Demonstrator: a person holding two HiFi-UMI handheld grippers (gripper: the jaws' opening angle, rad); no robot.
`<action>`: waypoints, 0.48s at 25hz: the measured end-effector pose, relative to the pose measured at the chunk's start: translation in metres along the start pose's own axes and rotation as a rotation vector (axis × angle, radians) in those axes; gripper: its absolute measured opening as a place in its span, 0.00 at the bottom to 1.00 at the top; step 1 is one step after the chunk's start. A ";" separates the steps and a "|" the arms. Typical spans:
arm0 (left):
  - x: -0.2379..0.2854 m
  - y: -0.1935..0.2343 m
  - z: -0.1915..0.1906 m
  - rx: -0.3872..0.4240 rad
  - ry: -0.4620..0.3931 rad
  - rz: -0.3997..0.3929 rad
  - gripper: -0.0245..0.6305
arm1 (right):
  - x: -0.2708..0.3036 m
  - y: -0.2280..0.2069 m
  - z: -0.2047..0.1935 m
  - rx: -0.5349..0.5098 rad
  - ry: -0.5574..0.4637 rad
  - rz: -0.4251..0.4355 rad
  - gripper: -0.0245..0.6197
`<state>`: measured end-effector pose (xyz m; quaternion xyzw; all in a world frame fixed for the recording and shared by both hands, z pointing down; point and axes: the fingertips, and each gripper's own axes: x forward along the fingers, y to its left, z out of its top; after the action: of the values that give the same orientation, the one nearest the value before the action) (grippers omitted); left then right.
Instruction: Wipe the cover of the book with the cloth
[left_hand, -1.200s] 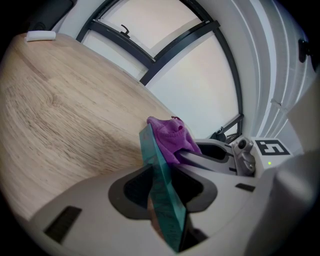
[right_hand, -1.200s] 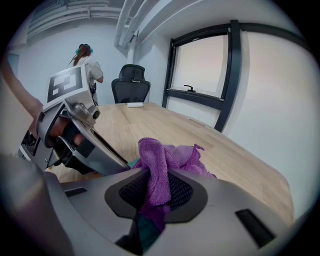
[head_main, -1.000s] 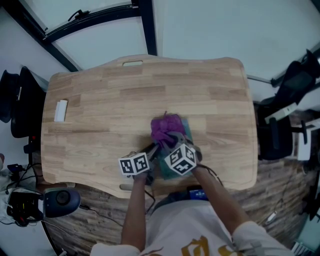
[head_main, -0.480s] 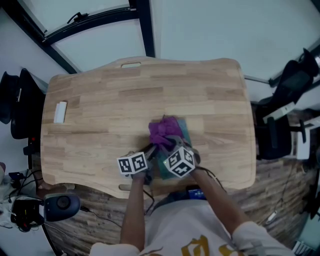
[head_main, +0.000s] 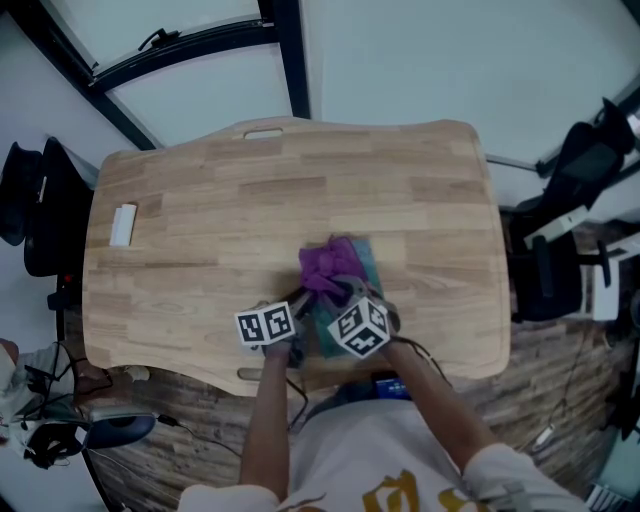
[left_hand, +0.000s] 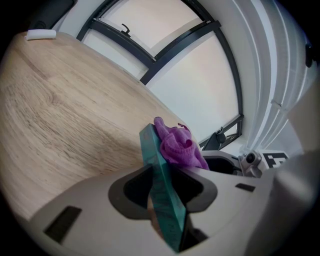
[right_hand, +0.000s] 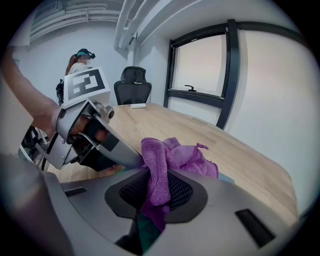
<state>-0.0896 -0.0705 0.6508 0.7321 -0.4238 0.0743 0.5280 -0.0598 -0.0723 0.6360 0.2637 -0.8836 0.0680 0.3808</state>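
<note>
A teal book (head_main: 372, 262) lies near the front edge of the wooden table (head_main: 200, 200), mostly covered by a bunched purple cloth (head_main: 328, 264). My left gripper (head_main: 300, 306) is shut on the book's left edge; in the left gripper view the book (left_hand: 156, 165) stands edge-on between the jaws of that gripper (left_hand: 163, 186), with the cloth (left_hand: 178, 146) on its far side. My right gripper (head_main: 340, 294) is shut on the cloth. In the right gripper view the cloth (right_hand: 170, 160) hangs pinched in that gripper (right_hand: 156, 193), pressed down on the book.
A small white block (head_main: 121, 223) lies at the table's left side. Black office chairs stand at the left (head_main: 40, 200) and right (head_main: 580, 220). A person (right_hand: 77, 60) stands far back in the right gripper view. The table's front edge runs just under both grippers.
Both grippers, the cloth and the book stay in almost the same spot; the head view has only shifted slightly.
</note>
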 end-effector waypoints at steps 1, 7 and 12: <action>0.000 0.000 0.000 -0.001 0.001 0.000 0.22 | -0.001 0.000 0.000 0.002 -0.001 0.001 0.15; 0.000 0.001 -0.001 -0.002 -0.001 0.000 0.22 | -0.007 0.005 -0.005 0.009 0.005 0.001 0.15; 0.000 0.001 0.000 0.003 -0.006 0.006 0.22 | -0.011 0.011 -0.010 0.011 0.003 0.013 0.15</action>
<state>-0.0901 -0.0708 0.6519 0.7320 -0.4276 0.0744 0.5252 -0.0531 -0.0550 0.6360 0.2601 -0.8843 0.0756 0.3803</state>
